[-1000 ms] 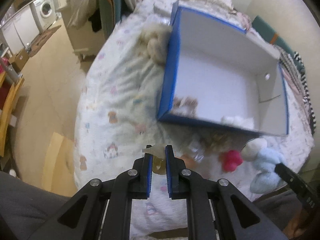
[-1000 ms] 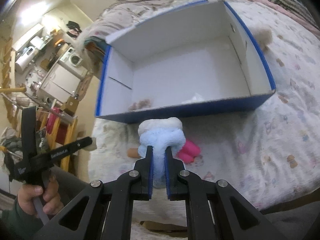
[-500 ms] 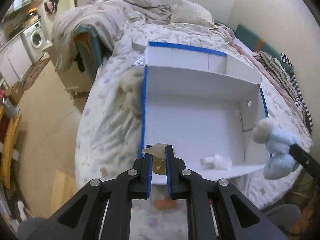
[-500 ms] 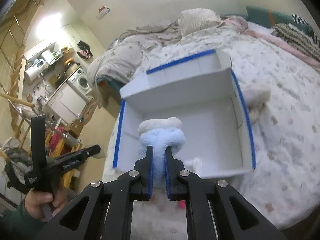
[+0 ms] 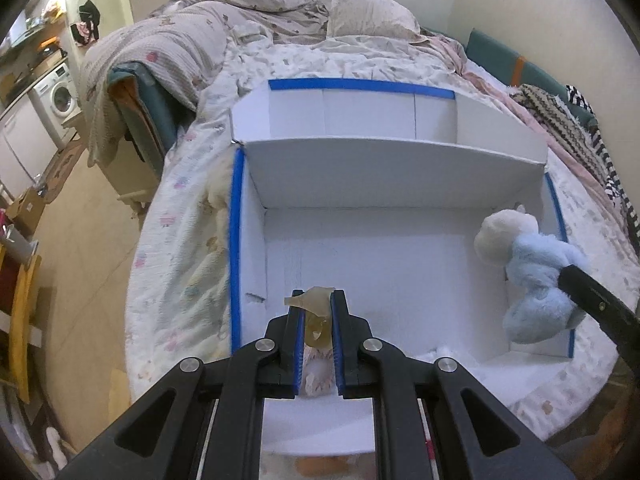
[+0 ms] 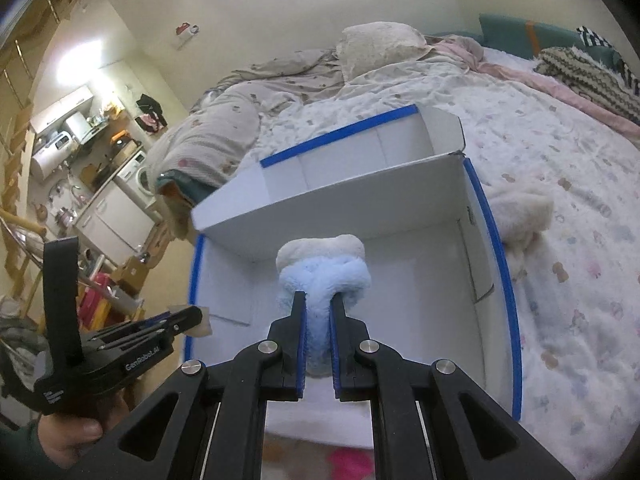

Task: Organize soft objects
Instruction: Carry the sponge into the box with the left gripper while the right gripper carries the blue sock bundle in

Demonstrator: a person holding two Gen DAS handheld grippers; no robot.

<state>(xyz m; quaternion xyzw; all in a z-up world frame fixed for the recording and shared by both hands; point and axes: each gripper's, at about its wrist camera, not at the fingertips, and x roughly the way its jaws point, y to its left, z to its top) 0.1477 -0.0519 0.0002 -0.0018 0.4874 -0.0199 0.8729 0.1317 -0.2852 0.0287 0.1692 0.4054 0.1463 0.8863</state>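
Observation:
A white cardboard box with blue edges (image 5: 236, 240) (image 6: 496, 240) lies open on the bed. My left gripper (image 5: 316, 300) is shut on a small tan soft toy (image 5: 316, 308) and hovers over the near left part of the box. My right gripper (image 6: 318, 304) is shut on a light blue and cream plush toy (image 6: 324, 268) (image 5: 532, 276), held above the box's right side. A small white fluffy piece (image 5: 444, 350) lies on the box floor. A pink and white furry thing (image 5: 316, 372) shows between the left fingers, below the tan toy.
A cream fluffy plush (image 6: 520, 212) (image 5: 218, 196) lies on the sheet against the box's outer wall. A pink toy (image 6: 348, 460) and an orange thing (image 5: 320, 466) sit on the bed below the box's near edge. Pillows and blankets (image 5: 360, 16) pile at the head. A person's hand (image 6: 68, 436) grips the left tool.
Both grippers rose and moved forward from the bed's near edge to over the box, each still holding its toy. The box now appears squarely below them.

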